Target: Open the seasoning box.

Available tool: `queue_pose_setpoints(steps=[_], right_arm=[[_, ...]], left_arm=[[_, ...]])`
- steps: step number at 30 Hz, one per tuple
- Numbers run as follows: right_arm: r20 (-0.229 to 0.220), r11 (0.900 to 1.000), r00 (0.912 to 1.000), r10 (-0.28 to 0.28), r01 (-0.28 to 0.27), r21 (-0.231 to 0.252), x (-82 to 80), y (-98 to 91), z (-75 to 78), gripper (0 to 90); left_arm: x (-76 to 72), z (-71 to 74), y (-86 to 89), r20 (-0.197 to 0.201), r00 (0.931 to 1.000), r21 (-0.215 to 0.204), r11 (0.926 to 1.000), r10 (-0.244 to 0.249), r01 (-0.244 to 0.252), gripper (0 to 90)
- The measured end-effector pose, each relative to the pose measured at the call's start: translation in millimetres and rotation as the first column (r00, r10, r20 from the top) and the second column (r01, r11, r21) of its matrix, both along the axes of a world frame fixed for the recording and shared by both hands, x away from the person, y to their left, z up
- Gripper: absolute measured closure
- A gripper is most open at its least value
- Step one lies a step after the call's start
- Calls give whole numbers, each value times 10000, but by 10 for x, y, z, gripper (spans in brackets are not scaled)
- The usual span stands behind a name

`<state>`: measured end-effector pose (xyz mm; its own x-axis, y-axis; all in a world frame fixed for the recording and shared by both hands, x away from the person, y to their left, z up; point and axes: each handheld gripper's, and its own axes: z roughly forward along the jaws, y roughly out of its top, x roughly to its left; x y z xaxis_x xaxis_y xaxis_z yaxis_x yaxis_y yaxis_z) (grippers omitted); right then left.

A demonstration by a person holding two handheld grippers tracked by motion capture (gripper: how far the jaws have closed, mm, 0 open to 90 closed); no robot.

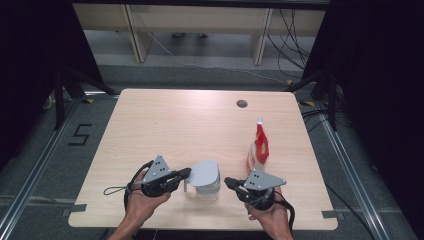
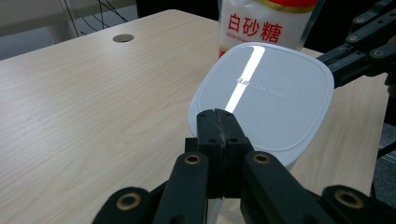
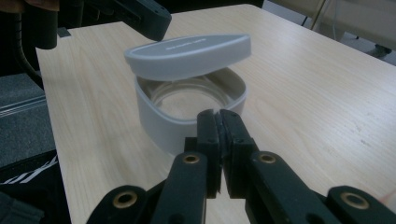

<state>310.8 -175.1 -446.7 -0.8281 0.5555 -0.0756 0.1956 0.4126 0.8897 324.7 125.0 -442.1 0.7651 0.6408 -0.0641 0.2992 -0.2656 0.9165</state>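
Observation:
A pale grey container [image 1: 209, 191] stands on the table near the front edge, with a clear cup-like inside [image 3: 187, 100]. Its grey lid [image 1: 205, 172] hangs tilted just above it, clear of the rim all round [image 3: 187, 53]. My left gripper [image 1: 187, 173] reaches in from the left and is shut on the lid's near edge [image 2: 218, 116]. To the container's right, my right gripper [image 1: 227, 181] points at its wall; its jaws are shut with nothing between them [image 3: 218, 116]. A red and white bag of sugar [image 1: 259, 147] stands upright behind the right gripper.
The wooden table [image 1: 165, 125] has a round cable hole [image 1: 242, 104] at the back right. Its front edge runs just under both hands. Black curtains, metal floor rails and cables surround the table.

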Motion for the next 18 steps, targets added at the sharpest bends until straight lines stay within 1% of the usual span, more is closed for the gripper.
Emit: queue_pose_setpoints(steps=[1, 2, 4, 5, 6, 7, 10, 11, 12, 13, 15, 16, 18], right_arm=[[46, 10000, 10000, 11, -11, 33, 9, 16, -3, 881], [-84, 10000, 10000, 31, -31, 39, 10, 33, 3, 881], [-60, 9999, 9999, 110, -110, -27, 21, 43, 12, 883], [212, 9997, 9996, 189, -187, -126, 39, 59, 19, 883], [-94, 9999, 9999, 104, -105, -104, 26, 81, 22, 883], [76, 9999, 9999, 127, -127, 19, 34, 106, 17, 883], [82, 9997, 9997, 248, -247, -80, 44, 123, 34, 883], [118, 9997, 9996, 237, -237, -50, 51, 134, 38, 883], [62, 9996, 9996, 263, -263, -80, 53, 134, 45, 883], [62, 9996, 9996, 263, -263, -80, 53, 134, 45, 883], [123, 9997, 9997, 233, -233, -32, 61, 145, 53, 883], [194, 9998, 9997, 178, -179, 54, 63, 162, 60, 884], [172, 9998, 9997, 193, -194, 56, 62, 166, 63, 884]], left_arm=[[0, 0, 1, 8, 10000, 3, 10000, -14, 14, 891], [0, 0, 2, 4, 10000, 12, 10000, -15, 15, 891], [0, 0, 2, 29, 10000, 20, 10000, -5, 5, 891], [0, 0, 2, 41, 10000, 25, 10000, -21, 21, 891], [5, 3, 7, 140, 9999, 117, 9999, -83, 82, 891], [5, 4, 9, 148, 9998, 139, 9999, -94, 92, 891], [5, 4, 7, 130, 9999, 111, 9999, -82, 80, 891], [8, 1, 3, 95, 9999, 38, 10000, -84, 83, 890], [15, 8, 8, 142, 9998, 156, 9998, -115, 112, 889], [15, 8, 8, 142, 9998, 156, 9998, -115, 112, 885], [20, 9, 15, 147, 9998, 137, 9998, -129, 127, 877], [14, 14, 20, 56, 10000, -10, 10000, -25, 25, 843], [16, 21, 34, 112, 9999, -65, 10000, -66, 67, 831]])
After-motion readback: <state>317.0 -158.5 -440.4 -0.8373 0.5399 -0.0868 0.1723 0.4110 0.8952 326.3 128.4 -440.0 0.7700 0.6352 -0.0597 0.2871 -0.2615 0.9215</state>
